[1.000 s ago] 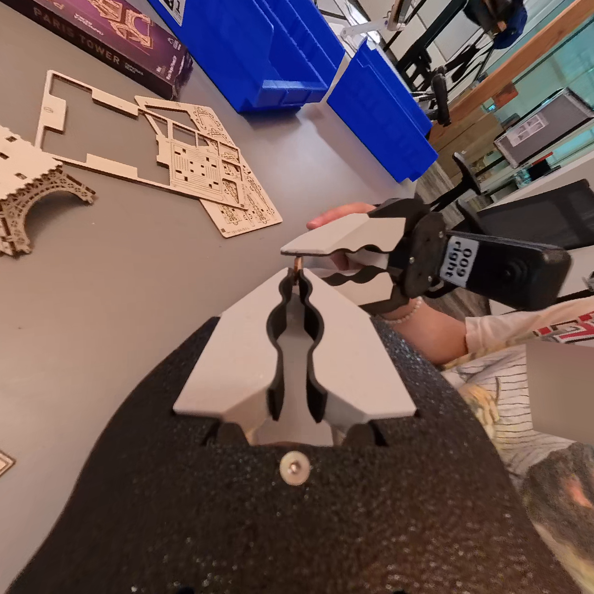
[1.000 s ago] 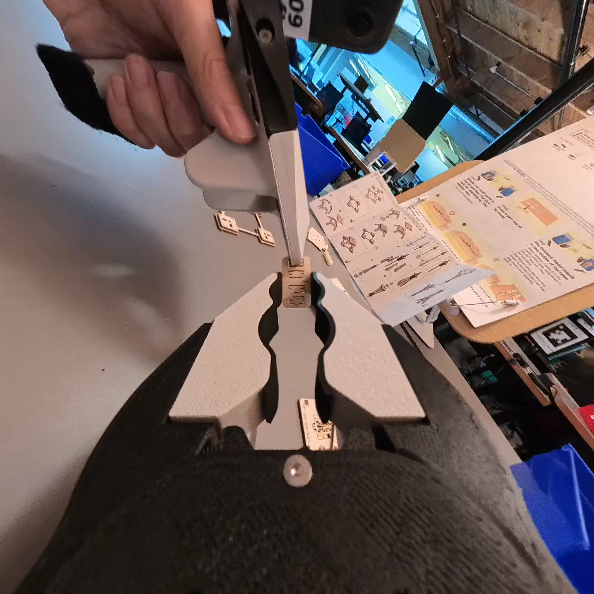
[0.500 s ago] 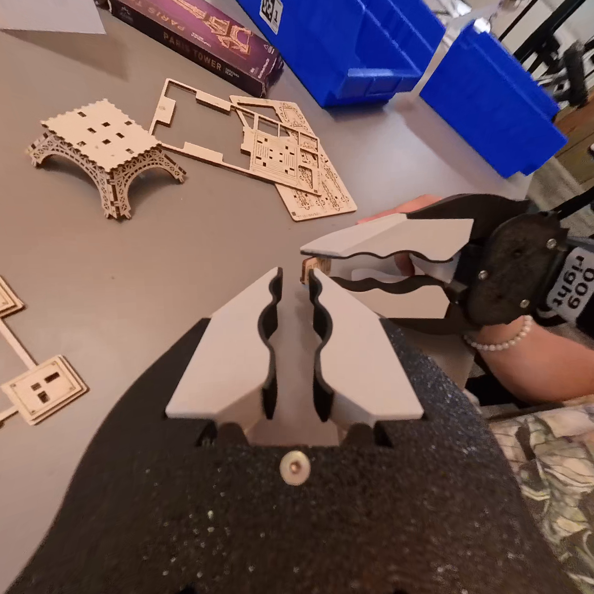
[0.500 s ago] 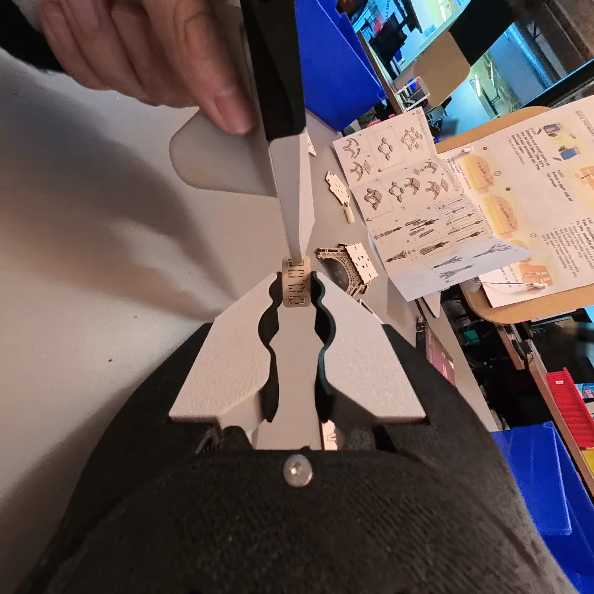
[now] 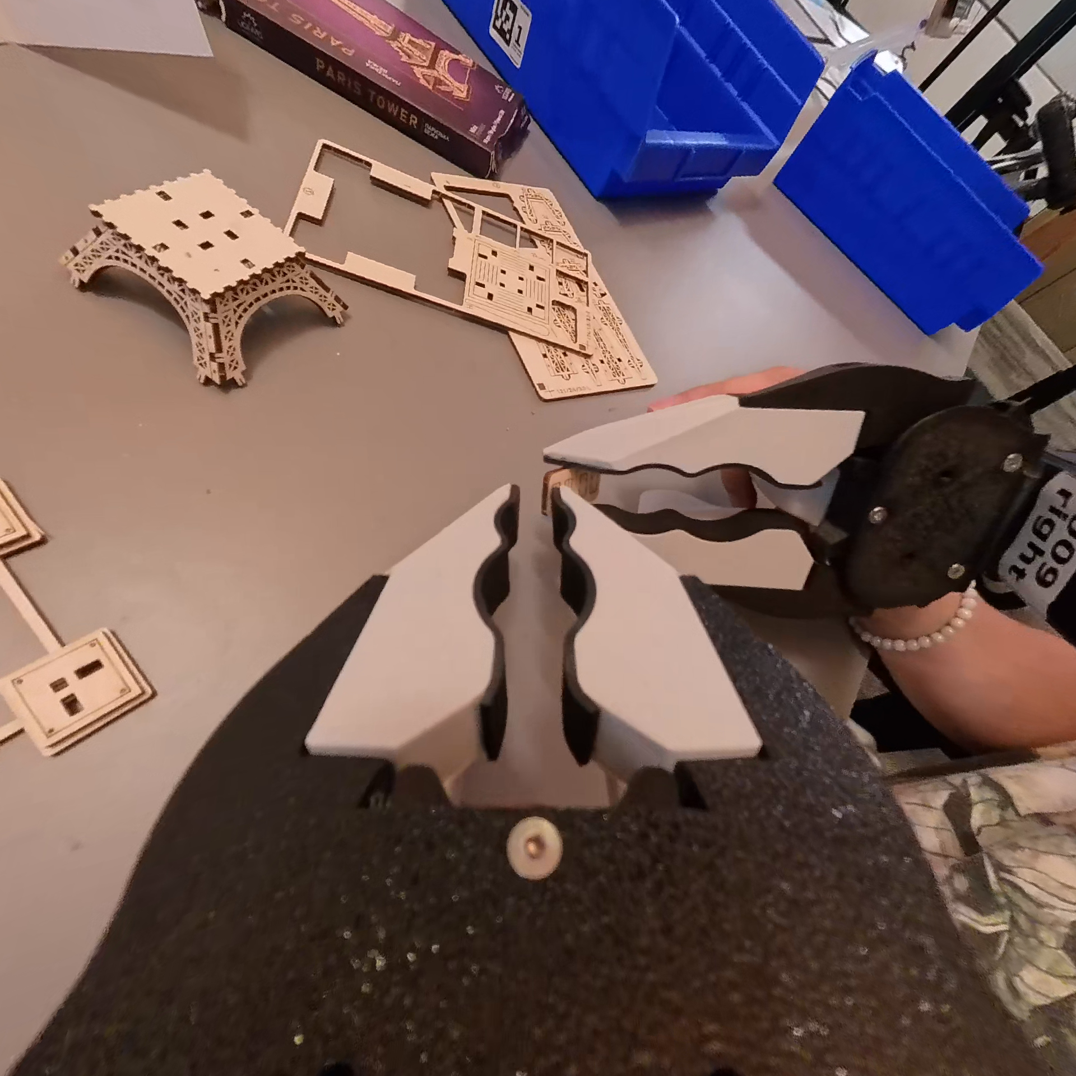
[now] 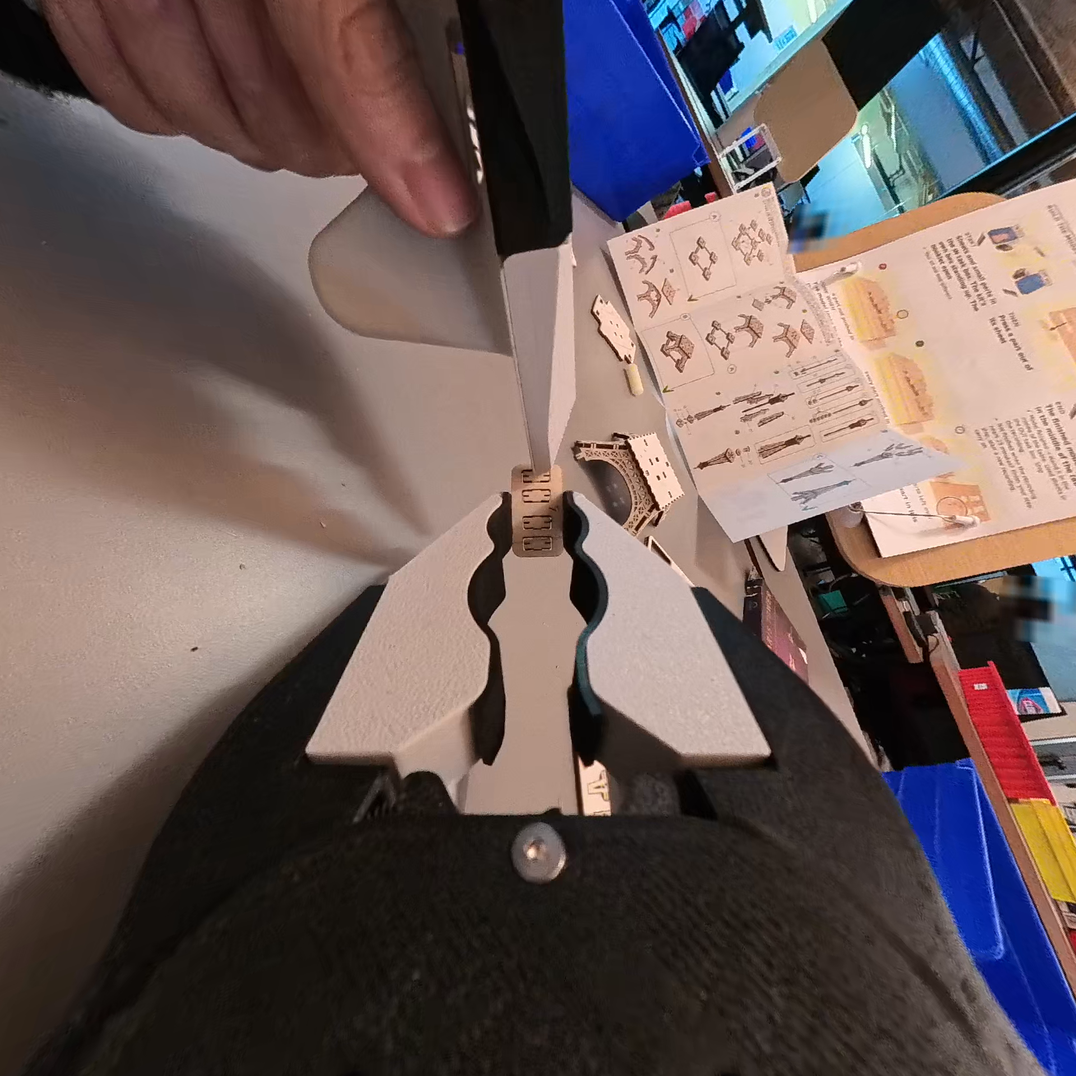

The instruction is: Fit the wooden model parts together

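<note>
The right gripper (image 6: 537, 509) is closed on a small wooden part (image 6: 535, 518), a flat slotted strip pinched edge to edge between its tips, with its far end sticking out past them. In the left wrist view this gripper (image 5: 559, 495) reaches in from the right, lying nearly level above the table (image 5: 291, 466), held by a hand whose wrist wears a pearl bracelet (image 5: 914, 629).

The left gripper (image 5: 531, 495) has its jaws parted by a narrow gap and holds nothing. It points forward and down over the table, and its right fingertip sits just beside the wooden part (image 5: 573, 484) at the other gripper's tips. From the right wrist view, the left gripper comes down from above with one finger's tip (image 6: 541, 407) meeting the far end of the part; whether it truly touches is hard to judge. A hand (image 6: 279, 87) wraps the grip above it.

Ahead and to the left of the left gripper stands the arched tower base (image 5: 198, 273), with punched-out wooden sheets (image 5: 524, 279) directly ahead beside it, a dark box (image 5: 372, 75) farther on, and blue bins (image 5: 669, 93) ahead to the right. Square wooden pieces (image 5: 70, 687) lie to its left. Ahead and to the right of the right gripper lies an instruction sheet (image 6: 774, 361).
</note>
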A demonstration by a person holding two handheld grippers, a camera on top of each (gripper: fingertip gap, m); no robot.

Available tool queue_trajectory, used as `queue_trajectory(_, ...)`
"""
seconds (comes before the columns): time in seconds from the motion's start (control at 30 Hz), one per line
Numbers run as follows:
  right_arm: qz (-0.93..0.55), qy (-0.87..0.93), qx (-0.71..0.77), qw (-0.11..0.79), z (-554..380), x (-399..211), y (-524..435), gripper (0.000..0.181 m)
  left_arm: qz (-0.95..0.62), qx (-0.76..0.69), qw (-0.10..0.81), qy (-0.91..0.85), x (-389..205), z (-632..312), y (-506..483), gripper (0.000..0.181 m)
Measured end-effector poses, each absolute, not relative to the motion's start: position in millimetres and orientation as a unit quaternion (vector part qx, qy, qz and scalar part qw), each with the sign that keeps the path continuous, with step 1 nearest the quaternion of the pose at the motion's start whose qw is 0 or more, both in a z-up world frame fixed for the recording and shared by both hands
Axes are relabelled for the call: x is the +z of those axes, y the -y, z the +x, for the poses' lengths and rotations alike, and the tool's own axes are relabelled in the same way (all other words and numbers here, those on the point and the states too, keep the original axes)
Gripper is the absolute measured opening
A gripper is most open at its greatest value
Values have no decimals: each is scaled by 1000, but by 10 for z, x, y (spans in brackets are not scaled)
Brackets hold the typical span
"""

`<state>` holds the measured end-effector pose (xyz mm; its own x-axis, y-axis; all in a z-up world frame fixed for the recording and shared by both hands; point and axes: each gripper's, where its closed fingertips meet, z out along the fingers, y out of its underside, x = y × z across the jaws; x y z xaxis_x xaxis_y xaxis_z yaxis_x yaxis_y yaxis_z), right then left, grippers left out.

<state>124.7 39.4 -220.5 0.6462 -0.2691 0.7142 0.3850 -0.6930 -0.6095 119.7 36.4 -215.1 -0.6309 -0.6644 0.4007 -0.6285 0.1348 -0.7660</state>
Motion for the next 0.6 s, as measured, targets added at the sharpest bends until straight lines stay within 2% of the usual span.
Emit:
queue_trajectory(0.43,-828,40,-417,373,1239,-2261,-382,15,-430,-483,42,-761,-2231,1211,-337,7)
queue_trajectory(0.6,-854,51,-389,341,1204,-2443,-385,15,-441,-441,45,-780,-2426,1175,-326,2)
